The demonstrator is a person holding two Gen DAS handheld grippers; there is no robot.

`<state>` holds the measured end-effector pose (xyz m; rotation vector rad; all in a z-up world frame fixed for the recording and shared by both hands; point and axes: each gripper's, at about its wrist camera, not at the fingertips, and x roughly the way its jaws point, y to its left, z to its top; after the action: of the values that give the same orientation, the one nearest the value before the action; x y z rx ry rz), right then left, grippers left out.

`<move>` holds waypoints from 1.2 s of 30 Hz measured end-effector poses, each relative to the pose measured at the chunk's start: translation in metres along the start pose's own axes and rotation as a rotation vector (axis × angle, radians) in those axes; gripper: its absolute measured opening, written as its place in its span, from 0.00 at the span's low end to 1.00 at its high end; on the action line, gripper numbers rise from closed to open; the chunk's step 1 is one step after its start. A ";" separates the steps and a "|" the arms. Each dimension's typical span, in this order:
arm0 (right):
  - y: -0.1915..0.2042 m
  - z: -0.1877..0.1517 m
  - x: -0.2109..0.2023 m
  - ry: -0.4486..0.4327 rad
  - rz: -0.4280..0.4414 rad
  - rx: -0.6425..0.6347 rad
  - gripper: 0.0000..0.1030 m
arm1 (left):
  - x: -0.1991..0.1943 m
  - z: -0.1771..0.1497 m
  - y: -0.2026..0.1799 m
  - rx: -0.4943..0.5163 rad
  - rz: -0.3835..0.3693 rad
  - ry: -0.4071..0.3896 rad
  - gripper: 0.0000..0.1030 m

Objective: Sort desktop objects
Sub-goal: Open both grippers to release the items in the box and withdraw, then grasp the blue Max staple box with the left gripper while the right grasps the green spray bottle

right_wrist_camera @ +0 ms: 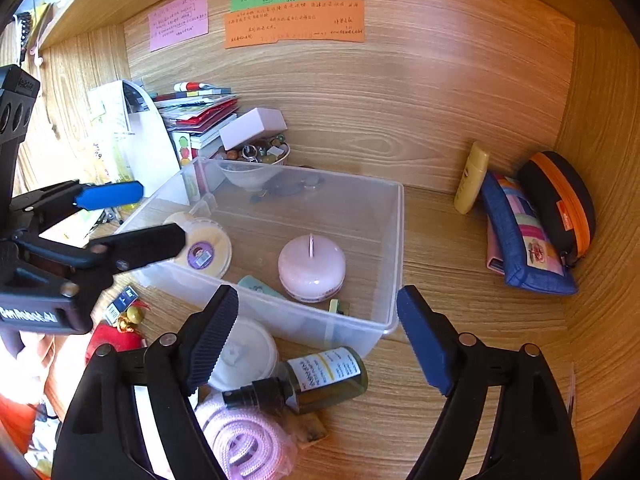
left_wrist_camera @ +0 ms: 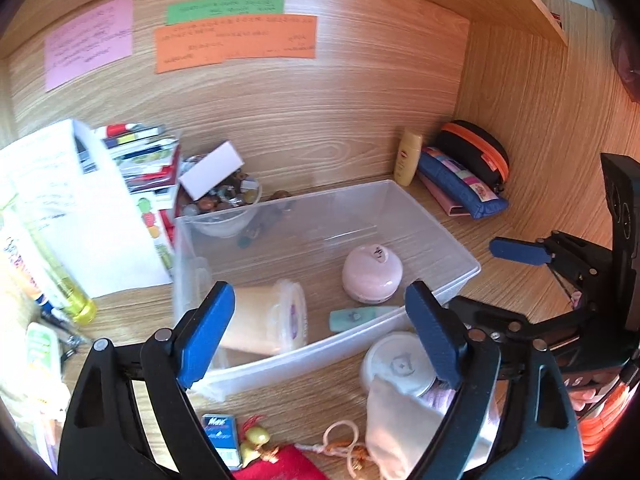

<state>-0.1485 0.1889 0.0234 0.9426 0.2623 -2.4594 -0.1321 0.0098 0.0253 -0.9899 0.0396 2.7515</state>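
Both hand-held grippers spread empty; spray bottle point(right_wrist_camera: 320, 380) lies crosswise, low between the right hand-held gripper point(right_wrist_camera: 318, 340) fingers, nearest.

round case point(right_wrist_camera: 311, 267) in bin point(right_wrist_camera: 394, 248), bottle point(right_wrist_camera: 326, 376) before bin

I see open wood-grain table point(right_wrist_camera: 460, 280) right of the clear plastic storage bin point(right_wrist_camera: 394, 240), up to the blue patchwork pencil pouch point(right_wrist_camera: 520, 240). The bin's far half is bare. At its near wall, an amber spray bottle point(right_wrist_camera: 320, 376) and white round lid point(right_wrist_camera: 248, 354) crowd the way.
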 end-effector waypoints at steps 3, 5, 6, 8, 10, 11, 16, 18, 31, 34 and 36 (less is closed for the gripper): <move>0.000 -0.005 -0.006 0.000 -0.004 0.001 0.77 | -0.009 -0.007 0.006 -0.003 0.032 0.002 0.88; -0.002 -0.007 -0.009 0.000 -0.002 0.008 0.77 | -0.014 -0.013 0.010 -0.006 0.050 0.009 0.88; -0.002 -0.008 -0.010 -0.001 0.001 0.011 0.78 | -0.017 -0.016 0.013 -0.006 0.061 0.012 0.88; -0.004 -0.011 -0.013 0.002 0.007 0.021 0.78 | -0.021 -0.023 0.020 -0.012 0.085 0.025 0.88; -0.006 -0.015 -0.014 0.004 0.013 0.027 0.78 | -0.024 -0.030 0.025 -0.019 0.094 0.043 0.88; -0.006 -0.016 -0.015 0.005 0.013 0.028 0.78 | -0.024 -0.035 0.028 -0.021 0.102 0.052 0.88; -0.008 -0.024 -0.016 0.013 0.013 0.029 0.79 | -0.023 -0.057 0.042 -0.035 0.148 0.101 0.88; -0.007 -0.026 -0.015 0.020 0.014 0.027 0.79 | -0.020 -0.065 0.048 -0.048 0.154 0.134 0.88; -0.017 -0.052 0.003 0.119 -0.006 0.032 0.79 | 0.003 -0.109 0.066 -0.042 0.187 0.281 0.88; -0.020 -0.057 0.007 0.142 -0.012 0.035 0.79 | 0.001 -0.111 0.077 -0.075 0.197 0.277 0.88; -0.022 -0.059 0.008 0.150 -0.013 0.040 0.79 | 0.001 -0.110 0.085 -0.094 0.201 0.274 0.88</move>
<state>-0.1312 0.2254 -0.0259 1.1487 0.2714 -2.4168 -0.0819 -0.0834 -0.0643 -1.4566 0.0560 2.7928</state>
